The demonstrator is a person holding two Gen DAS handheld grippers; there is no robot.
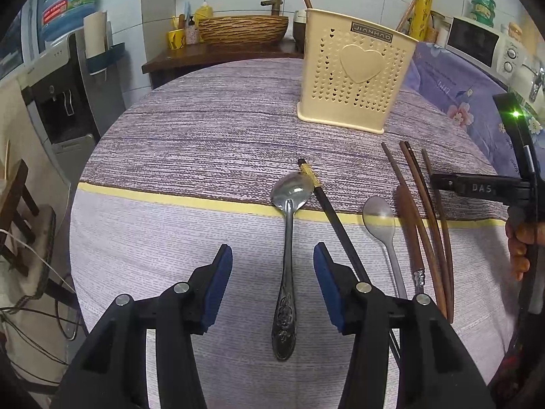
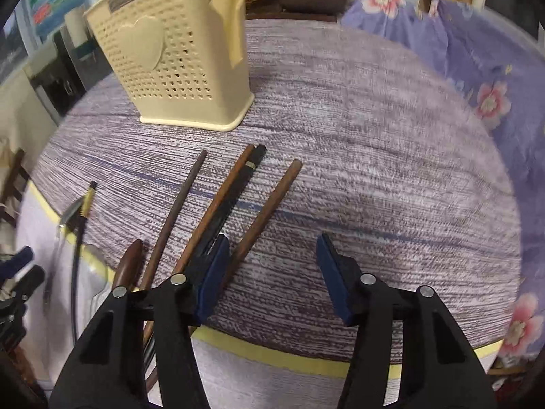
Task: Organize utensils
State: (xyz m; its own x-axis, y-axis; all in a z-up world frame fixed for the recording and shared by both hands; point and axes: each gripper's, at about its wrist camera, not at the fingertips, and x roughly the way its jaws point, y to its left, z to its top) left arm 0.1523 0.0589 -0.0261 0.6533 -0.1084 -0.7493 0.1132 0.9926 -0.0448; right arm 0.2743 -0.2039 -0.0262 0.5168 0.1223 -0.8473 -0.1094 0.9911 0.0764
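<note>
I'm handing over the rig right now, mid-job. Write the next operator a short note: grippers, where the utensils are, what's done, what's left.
Left gripper: open, empty, straddling the ornate-handled steel spoon without gripping.
Right gripper: open, empty, beside the brown wooden chopsticks.
On the striped tablecloth: that spoon, a black gold-banded chopstick, a plain steel spoon, a brown wooden spoon, the chopsticks.
Cream perforated plastic holder: upright behind them; its inside is hidden.
Done: nothing visibly.
Left: everything on the cloth.

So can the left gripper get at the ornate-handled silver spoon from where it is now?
Probably yes. The ornate-handled silver spoon lies flat on the striped tablecloth, its handle running between the left gripper's open jaws with nothing on top. The black chopstick lies close beside the right jaw and might get nudged.
</note>
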